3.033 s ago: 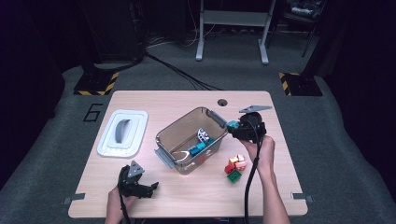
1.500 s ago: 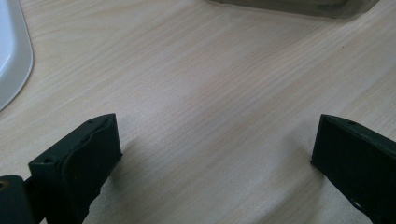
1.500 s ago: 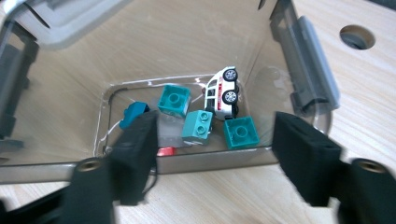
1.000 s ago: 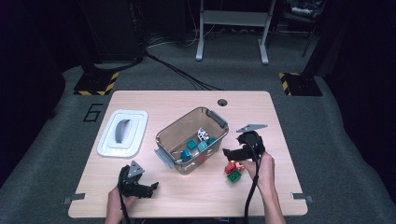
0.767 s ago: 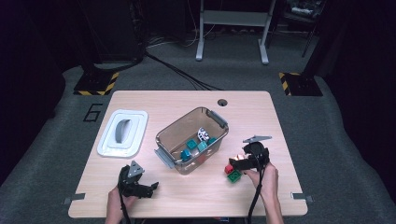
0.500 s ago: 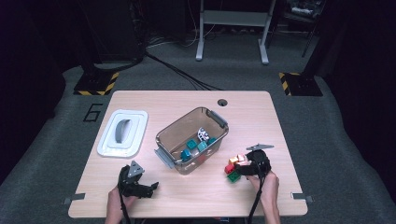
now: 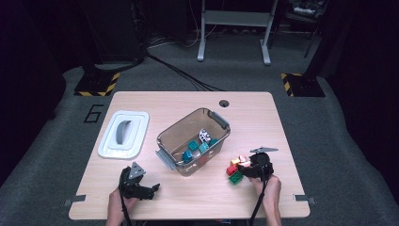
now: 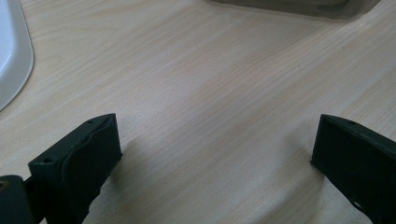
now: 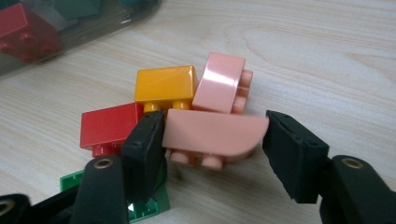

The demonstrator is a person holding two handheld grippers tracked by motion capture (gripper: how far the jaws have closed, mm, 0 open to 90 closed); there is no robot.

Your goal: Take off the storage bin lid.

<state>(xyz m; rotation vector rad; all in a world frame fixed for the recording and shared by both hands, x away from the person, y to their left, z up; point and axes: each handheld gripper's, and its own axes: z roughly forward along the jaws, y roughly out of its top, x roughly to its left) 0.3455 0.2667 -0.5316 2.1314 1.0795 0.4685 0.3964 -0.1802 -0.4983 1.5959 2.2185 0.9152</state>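
Observation:
A small pile of toy bricks lies on the table to the right of the bin: red [image 7: 231, 170], green [image 7: 235, 178], orange [image 7: 235, 161] and pink [image 7: 243, 159]. My right gripper [image 7: 244, 168] is down at this pile. Its jaws have just been closing, and in the right gripper view both pads touch the ends of a curved pink brick [image 9: 212, 133], so the right gripper [image 9: 214, 140] is shut on it. Behind it sit a second pink brick [image 9: 219, 84], the orange brick [image 9: 166, 84] and the red brick [image 9: 107, 128]. My left gripper [image 7: 153, 188] rests open at the front left, with bare wood between the left gripper's [image 8: 215, 154] jaws.
A clear plastic bin [image 7: 164, 139] with several bricks inside stands mid-table, and its corner [image 9: 93, 28] is close to the pile. Its white lid [image 7: 110, 148] lies to the left, and the lid's edge [image 8: 14, 56] is near the left gripper. A cable hole [image 7: 224, 103] is at the back.
The right gripper came away from over the bin, dropped to the brick pile at the front right, and its jaws narrowed around the curved pink brick. The left gripper stayed put.

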